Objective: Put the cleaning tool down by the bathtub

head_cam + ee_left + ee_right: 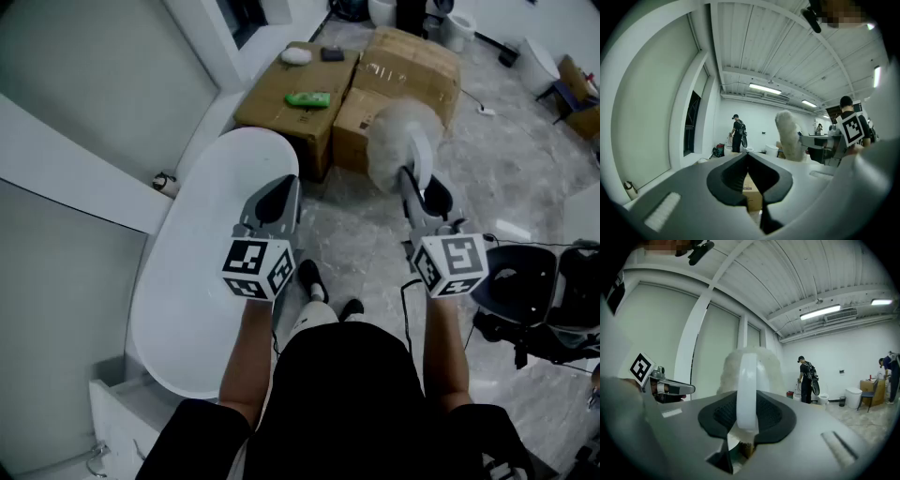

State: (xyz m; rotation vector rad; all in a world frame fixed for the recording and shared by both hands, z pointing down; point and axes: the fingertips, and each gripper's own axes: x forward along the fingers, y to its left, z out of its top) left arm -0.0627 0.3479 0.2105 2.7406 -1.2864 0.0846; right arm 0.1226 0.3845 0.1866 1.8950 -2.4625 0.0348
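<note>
**Head view.** The right gripper (420,185) is clamped on the white handle of the cleaning tool (398,141), a pale, fluffy duster-like head on a flat white grip. The tool is held in the air above the marbled floor (370,248), off to the right of the white bathtub (187,281) and in front of two cardboard boxes (291,89). The left gripper (279,192) hangs over the tub's near rim with its jaws drawn together and nothing in them. Judged stage: the carry, with the set-down not yet made. The next move calls for bringing the tool lower and leftward to the floor just beside the tub, then parting the right jaws.

**Left gripper view.** The left gripper (748,157) shows its dark pads meeting at the tips. Only a cardboard box (752,190) shows through the slit lower down, so the gripper is empty. The cleaning tool (790,136) rises to the right as a shaggy white column.

**Right gripper view.** The right gripper (746,418) grips the cleaning tool (747,376) with both pads pressed on its smooth white handle. This stands upright between them, and the woolly head spreads behind and above it. The fibres look soft and light, and the handle looks rigid.
</note>
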